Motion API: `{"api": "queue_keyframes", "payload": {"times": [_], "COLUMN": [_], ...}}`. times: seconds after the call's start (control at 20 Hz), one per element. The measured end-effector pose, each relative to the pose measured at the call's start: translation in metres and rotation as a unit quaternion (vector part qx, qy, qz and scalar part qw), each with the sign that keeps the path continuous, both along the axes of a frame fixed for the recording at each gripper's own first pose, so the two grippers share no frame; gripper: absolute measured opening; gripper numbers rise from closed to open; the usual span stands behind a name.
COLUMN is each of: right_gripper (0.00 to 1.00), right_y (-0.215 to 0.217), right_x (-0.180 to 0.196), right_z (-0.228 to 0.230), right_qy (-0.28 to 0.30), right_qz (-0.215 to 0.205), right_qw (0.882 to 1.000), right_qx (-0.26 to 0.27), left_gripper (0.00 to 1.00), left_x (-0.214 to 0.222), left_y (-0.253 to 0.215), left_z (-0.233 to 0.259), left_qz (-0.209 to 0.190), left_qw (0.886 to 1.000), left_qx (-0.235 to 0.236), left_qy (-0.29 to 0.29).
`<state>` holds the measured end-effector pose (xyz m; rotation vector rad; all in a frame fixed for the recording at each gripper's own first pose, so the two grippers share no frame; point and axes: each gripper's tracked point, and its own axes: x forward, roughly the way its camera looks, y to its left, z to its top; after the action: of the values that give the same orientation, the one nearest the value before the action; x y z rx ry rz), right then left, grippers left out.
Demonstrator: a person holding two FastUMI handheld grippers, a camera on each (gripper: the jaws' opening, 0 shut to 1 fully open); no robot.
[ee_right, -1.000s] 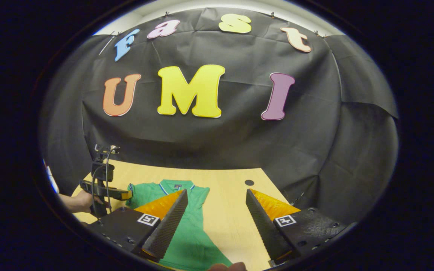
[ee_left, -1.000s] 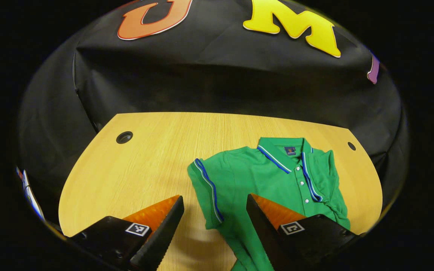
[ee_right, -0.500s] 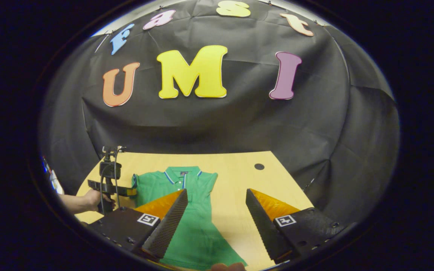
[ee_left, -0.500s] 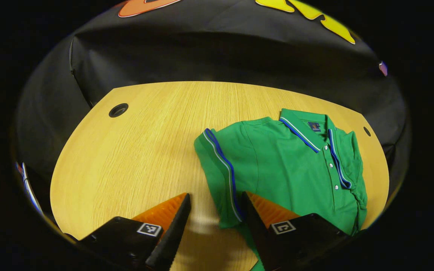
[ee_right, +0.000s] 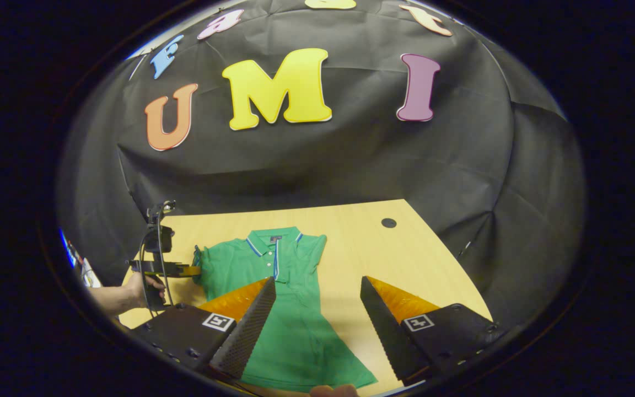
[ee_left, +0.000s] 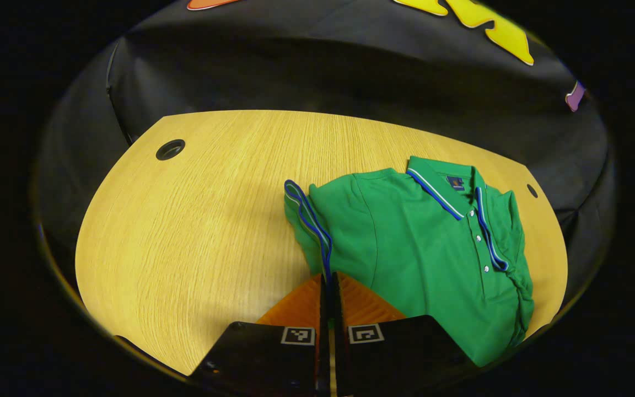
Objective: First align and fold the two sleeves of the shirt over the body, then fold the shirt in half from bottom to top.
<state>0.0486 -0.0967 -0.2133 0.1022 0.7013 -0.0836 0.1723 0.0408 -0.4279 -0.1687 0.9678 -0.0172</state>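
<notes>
Having closed since a moment ago, the left tool (ee_left: 328,286) pinches the green shirt's (ee_left: 422,242) striped sleeve cuff (ee_left: 307,218) for folding, while the right tool (ee_right: 317,311) hovers wide open, empty.

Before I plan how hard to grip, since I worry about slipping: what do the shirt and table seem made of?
Shirt: soft knit cloth, matte; it bunches where the left tongs pinch the sleeve. Table: probably wood or laminate, smooth, showing fine straight grain lines.

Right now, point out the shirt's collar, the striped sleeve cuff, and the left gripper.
collar (ee_left: 440,190): left gripper view, on its striped left flap.
sleeve cuff (ee_left: 307,218): left gripper view, on the blue-striped edge.
left gripper (ee_left: 328,284): left gripper view, where its closed tips pinch the cuff.
</notes>
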Motion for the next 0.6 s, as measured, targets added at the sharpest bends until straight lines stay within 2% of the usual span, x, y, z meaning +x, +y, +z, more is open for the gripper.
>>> {"api": "queue_keyframes", "payload": {"times": [0.25, 0.4, 0.45, 0.6], "right_gripper": [0.95, 0.95, 0.92, 0.99], "right_y": [0.007, 0.004, 0.002, -0.007], "right_x": [-0.003, -0.003, -0.003, -0.003], "right_z": [-0.006, 0.004, 0.007, 0.021], "right_qy": [0.011, 0.002, 0.000, -0.019], "right_qz": [0.001, -0.001, -0.005, -0.015], "right_qw": [1.000, 1.000, 1.000, 0.999], "right_qx": [0.020, 0.019, 0.022, 0.022], "left_gripper": [0.06, 0.06, 0.06, 0.06], "left_x": [0.008, 0.022, 0.026, 0.036], "left_y": [-0.004, -0.019, -0.028, -0.053], "left_z": [0.025, 0.050, 0.057, 0.077], "left_qz": [0.000, -0.023, -0.031, -0.052], "left_qw": [1.000, 0.999, 0.998, 0.997], "left_qx": [-0.022, -0.015, -0.007, 0.002], "left_qy": [-0.019, -0.041, -0.045, -0.057]}}
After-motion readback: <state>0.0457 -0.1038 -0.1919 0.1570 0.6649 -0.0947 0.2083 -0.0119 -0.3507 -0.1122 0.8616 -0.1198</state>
